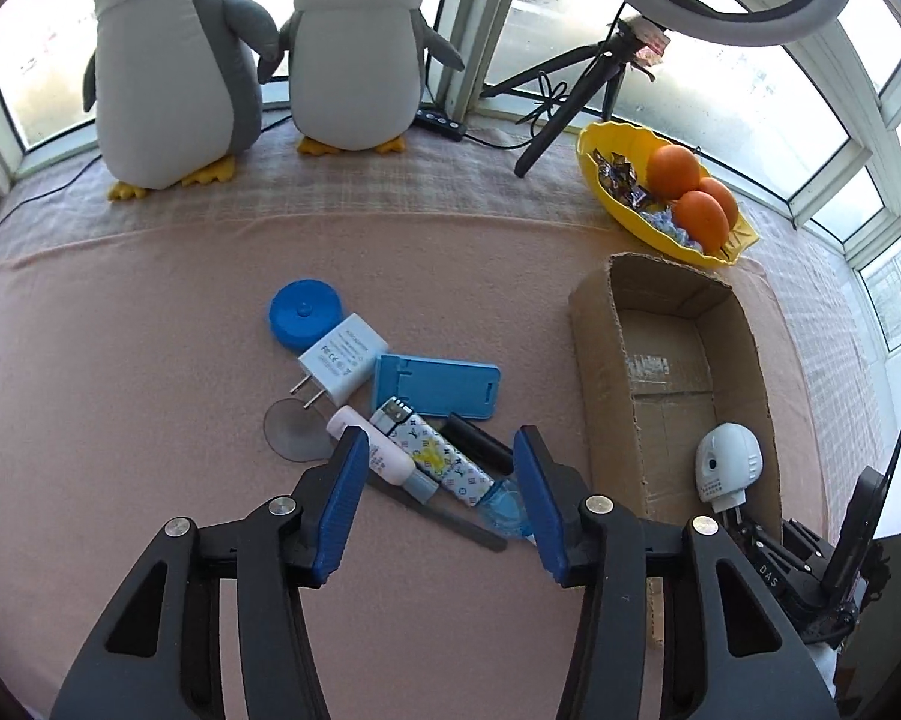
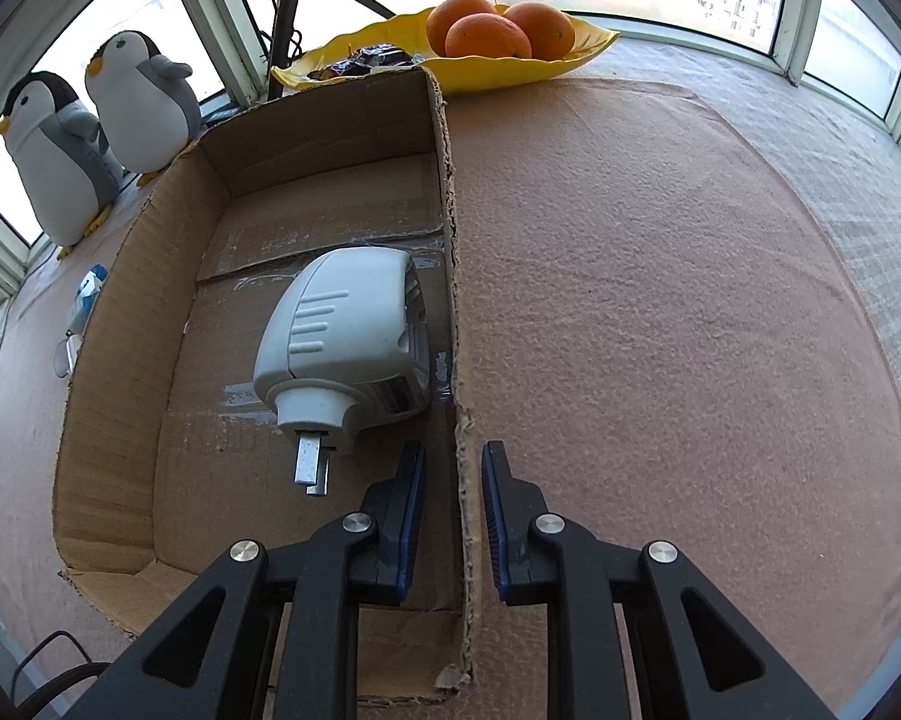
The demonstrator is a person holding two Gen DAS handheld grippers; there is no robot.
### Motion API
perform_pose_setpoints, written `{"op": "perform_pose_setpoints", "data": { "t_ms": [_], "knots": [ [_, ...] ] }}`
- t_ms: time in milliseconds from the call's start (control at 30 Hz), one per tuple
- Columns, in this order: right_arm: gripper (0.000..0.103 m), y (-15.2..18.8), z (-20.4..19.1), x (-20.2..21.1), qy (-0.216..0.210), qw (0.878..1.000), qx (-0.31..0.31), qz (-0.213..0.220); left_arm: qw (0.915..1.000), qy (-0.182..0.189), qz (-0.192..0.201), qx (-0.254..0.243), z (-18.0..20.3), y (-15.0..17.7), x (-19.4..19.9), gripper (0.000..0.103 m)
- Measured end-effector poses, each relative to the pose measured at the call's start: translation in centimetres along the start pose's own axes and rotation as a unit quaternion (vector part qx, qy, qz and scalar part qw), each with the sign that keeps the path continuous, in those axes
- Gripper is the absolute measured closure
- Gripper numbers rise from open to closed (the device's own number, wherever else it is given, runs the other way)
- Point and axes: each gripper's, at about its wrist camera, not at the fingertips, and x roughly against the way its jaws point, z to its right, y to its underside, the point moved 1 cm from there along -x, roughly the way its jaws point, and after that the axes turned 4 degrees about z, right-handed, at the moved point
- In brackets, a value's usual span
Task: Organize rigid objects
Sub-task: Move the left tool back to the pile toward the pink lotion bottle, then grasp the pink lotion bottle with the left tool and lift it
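Cardboard box (image 1: 594, 360) open-topped, at 3 o'clock of clutter pile; white plug-in device (image 2: 342, 336) lies on its side on box floor, metal prongs toward 6 o'clock. Pile on pink cloth: blue round cap (image 1: 303, 313) at 11 o'clock, touching white charger (image 1: 337, 363); blue phone stand (image 1: 438, 385) flat; pink tube (image 1: 373, 450), patterned lighter (image 1: 435, 456), black stick (image 1: 480, 441) side by side, slanted; clear disc (image 1: 291, 429) at 9 o'clock.

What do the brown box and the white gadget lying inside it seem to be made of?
The box looks like plain corrugated cardboard: matte brown, with ragged torn edges and shiny clear tape along the floor seam. The white gadget seems to be moulded hard plastic with a smooth, slightly satin shell and ribbed grooves; the short stub at its base looks like bare grey metal, though that is less certain.
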Motion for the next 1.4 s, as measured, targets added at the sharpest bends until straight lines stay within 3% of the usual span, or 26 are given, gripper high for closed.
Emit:
{"op": "perform_pose_setpoints", "data": {
  "t_ms": [267,367,567,667,1000,1167,1300,1400],
  "knots": [
    [0.085,0.1,0.1,0.1,-0.003,1.000,-0.002,0.002,0.9982,-0.019,-0.044,-0.037,1.0,-0.9,-5.4,0.081],
    [0.085,0.0,0.2,0.1,-0.002,1.000,-0.002,0.002,0.9964,-0.010,-0.065,-0.053,1.8,-0.7,-7.0,0.082],
    [0.085,0.0,0.2,0.1,-0.002,1.000,-0.003,0.002,0.9943,-0.025,-0.077,-0.068,1.3,0.2,-8.5,0.082],
    [0.085,-0.1,0.1,0.0,0.001,1.000,-0.002,0.001,0.9950,-0.019,-0.071,-0.067,0.1,0.9,-8.0,0.082],
    [0.085,-0.1,-0.4,-0.1,0.005,1.000,0.004,0.001,0.9938,-0.051,-0.073,-0.066,-6.1,5.5,-5.3,0.082],
    [0.085,-0.1,-0.4,-0.1,0.007,1.000,0.007,0.001,0.9971,-0.026,-0.053,-0.048,-7.8,5.7,-2.6,0.082],
    [0.085,-0.1,-0.5,-0.1,0.008,1.000,0.009,0.000,0.9932,-0.019,-0.015,-0.114,-6.7,5.5,0.4,0.079],
    [0.084,-0.2,-0.4,-0.1,0.007,1.000,0.008,-0.001,0.9802,-0.025,-0.017,-0.195,-5.0,6.1,1.1,0.075]
  ]
}}
